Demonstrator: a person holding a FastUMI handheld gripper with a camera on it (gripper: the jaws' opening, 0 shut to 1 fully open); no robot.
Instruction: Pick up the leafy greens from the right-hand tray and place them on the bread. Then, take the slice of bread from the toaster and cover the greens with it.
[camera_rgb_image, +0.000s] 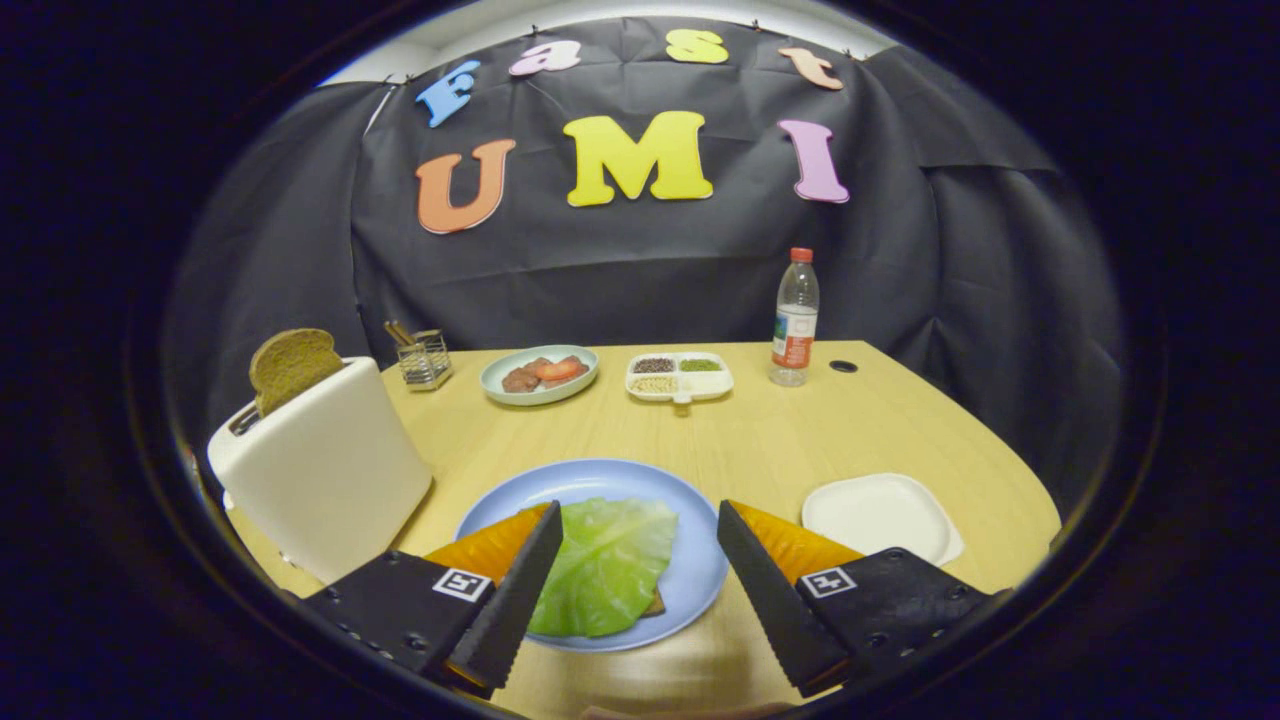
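Now my claw (635, 580) gapes empty over the cabbage leaf (605, 560), so next I'd pinch the light, crumbly toast slice (293, 367) in the toaster (325, 470) by its exposed top, far left.

Open gripper (640, 560) jaws straddle green leaf (607, 560) on blue round plate (700, 575); white boxy toaster (325, 470) blocks left side; bare wooden counter (770, 440) ahead is free.

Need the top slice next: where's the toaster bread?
The bread stands in the white toaster, left of the blue plate, beyond the open gripper.
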